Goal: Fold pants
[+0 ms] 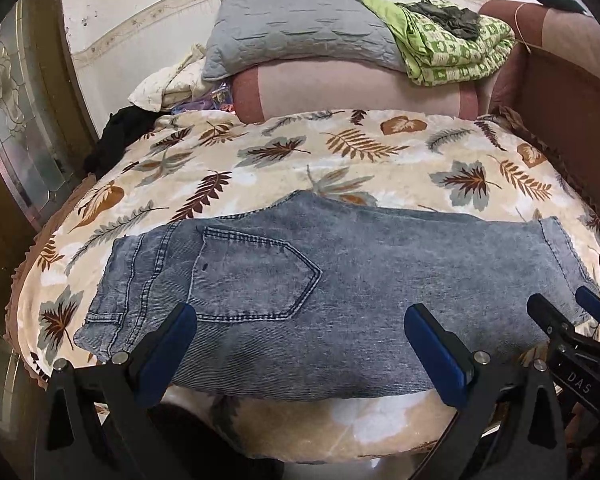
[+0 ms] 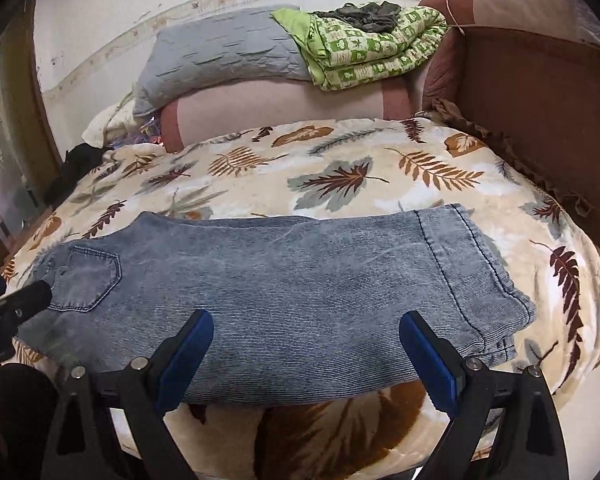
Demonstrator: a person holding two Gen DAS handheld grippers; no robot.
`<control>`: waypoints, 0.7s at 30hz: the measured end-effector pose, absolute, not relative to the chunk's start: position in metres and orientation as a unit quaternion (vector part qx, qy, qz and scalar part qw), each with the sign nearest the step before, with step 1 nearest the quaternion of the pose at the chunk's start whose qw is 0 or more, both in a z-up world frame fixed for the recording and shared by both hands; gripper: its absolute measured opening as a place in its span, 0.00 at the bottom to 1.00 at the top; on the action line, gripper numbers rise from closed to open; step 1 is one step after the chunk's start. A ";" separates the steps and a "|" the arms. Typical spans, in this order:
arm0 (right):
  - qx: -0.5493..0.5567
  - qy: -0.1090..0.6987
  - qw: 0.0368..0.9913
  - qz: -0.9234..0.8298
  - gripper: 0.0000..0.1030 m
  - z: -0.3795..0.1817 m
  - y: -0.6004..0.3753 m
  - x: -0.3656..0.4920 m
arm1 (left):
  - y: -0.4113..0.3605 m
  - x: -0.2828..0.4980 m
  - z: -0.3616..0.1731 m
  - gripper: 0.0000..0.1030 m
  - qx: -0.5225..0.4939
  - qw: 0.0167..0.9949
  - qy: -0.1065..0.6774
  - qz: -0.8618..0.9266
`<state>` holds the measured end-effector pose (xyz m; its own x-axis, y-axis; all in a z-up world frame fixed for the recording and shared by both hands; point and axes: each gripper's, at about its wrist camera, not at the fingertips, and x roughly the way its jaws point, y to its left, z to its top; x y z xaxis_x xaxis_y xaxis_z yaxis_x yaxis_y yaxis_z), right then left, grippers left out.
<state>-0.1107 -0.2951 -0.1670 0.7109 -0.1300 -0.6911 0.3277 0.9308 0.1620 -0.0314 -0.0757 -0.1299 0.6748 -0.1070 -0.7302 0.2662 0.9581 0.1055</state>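
Observation:
Light-blue denim pants (image 1: 340, 276) lie flat across the near part of a leaf-patterned bed, folded lengthwise, waist and back pocket (image 1: 256, 276) at the left, leg hems at the right; they show too in the right wrist view (image 2: 292, 292). My left gripper (image 1: 300, 316) is open, its blue-padded jaws wide apart over the near edge of the seat. My right gripper (image 2: 306, 328) is open over the near edge of the legs. Its fingers (image 1: 556, 320) show at the right of the left wrist view. Neither holds cloth.
The bed has a cream blanket with brown and grey leaves (image 1: 340, 152). At its far side lie a pink bolster (image 1: 360, 88), a grey pillow (image 1: 296, 28) and a folded green quilt (image 1: 452, 44). A brown headboard (image 2: 540, 112) stands at the right, a glass door (image 1: 16, 120) at the left.

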 end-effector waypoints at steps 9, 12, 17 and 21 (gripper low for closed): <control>0.135 0.362 0.914 -0.126 0.93 -0.168 -0.295 -0.109 | -0.080 -0.030 -0.138 1.00 0.108 0.903 0.403 -0.106; 0.135 0.364 0.913 -0.124 0.93 -0.169 -0.295 -0.108 | -0.083 -0.030 -0.140 1.00 0.114 0.901 0.405 -0.108; 0.134 0.363 0.914 -0.125 0.93 -0.169 -0.296 -0.108 | -0.084 -0.029 -0.142 1.00 0.114 0.899 0.408 -0.107; 0.135 0.363 0.914 -0.124 0.93 -0.169 -0.296 -0.108 | -0.081 -0.025 -0.145 1.00 0.114 0.900 0.408 -0.102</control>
